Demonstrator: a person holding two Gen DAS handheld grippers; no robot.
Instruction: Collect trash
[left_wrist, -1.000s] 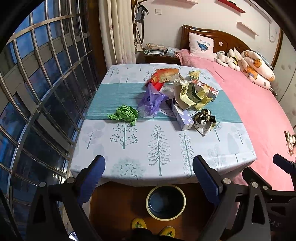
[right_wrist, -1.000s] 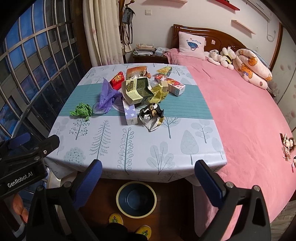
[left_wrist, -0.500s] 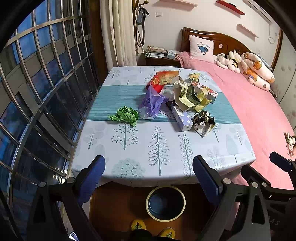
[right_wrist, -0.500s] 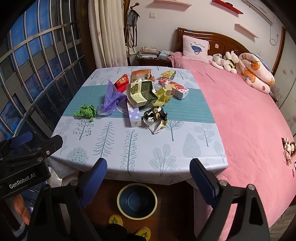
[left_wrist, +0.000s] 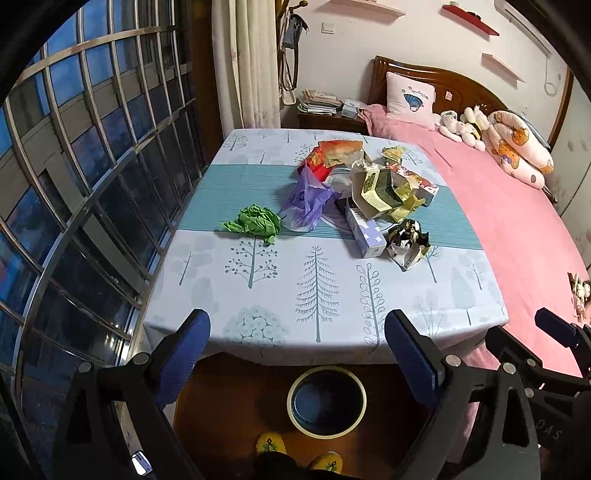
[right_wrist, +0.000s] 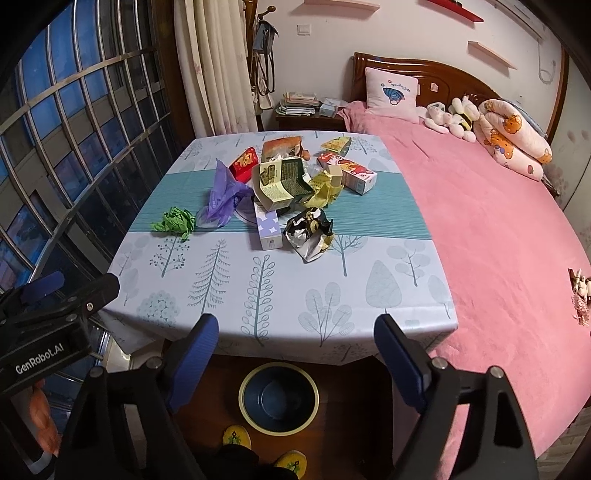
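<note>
My left wrist camera looks forward and down from the table's (left_wrist: 325, 295) near edge, my right one from just beside it toward the bed (right_wrist: 491, 221), both well back, sharing tabletop, trash pile (left_wrist: 369, 192) and bin (right_wrist: 278, 397).

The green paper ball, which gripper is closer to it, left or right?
Left, by a little. The left gripper hangs before the table's near edge, almost straight out from the green paper ball. The right gripper hangs further to its right.
</note>
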